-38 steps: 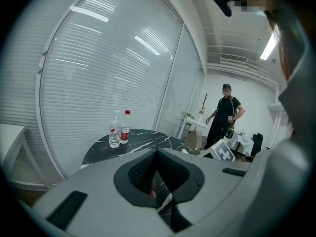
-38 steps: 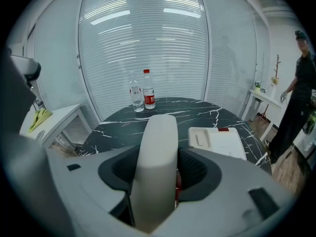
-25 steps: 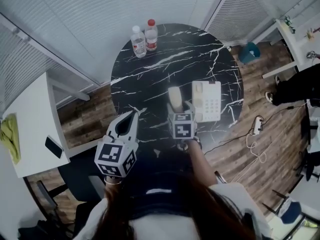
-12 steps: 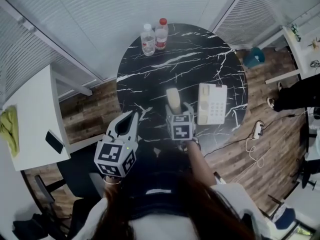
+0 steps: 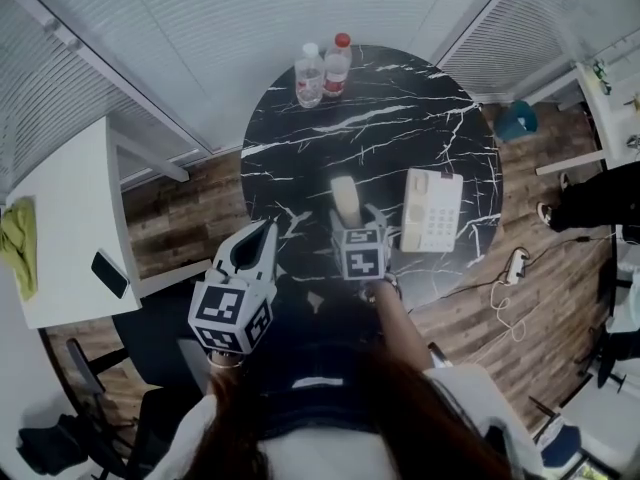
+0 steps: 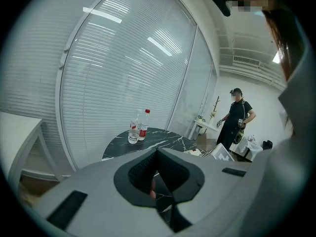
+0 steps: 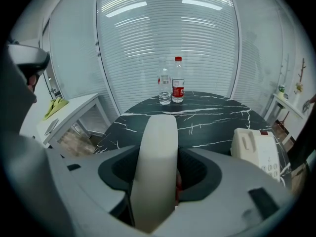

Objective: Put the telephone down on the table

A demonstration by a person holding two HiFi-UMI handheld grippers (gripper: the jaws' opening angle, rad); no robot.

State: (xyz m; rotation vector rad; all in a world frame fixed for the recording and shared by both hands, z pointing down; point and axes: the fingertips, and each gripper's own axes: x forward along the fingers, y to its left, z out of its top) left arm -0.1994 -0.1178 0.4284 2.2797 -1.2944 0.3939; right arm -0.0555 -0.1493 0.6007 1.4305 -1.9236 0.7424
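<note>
A round black marble desk (image 5: pixel 400 98) stands against slatted blinds, with two water bottles (image 5: pixel 322 68) at its far edge, top centre. At lower left, the left claw (image 5: pixel 266 230) hangs by the desk's near edge, its jaws pressed together on nothing. At centre, the right claw (image 5: pixel 356 215) clamps the cream handset (image 5: pixel 346 196) over the marble, just left of the telephone base (image 5: pixel 432 211). The set-down looks unfinished. The next move is to lower the handset flat onto bare desk, then release it.
</note>
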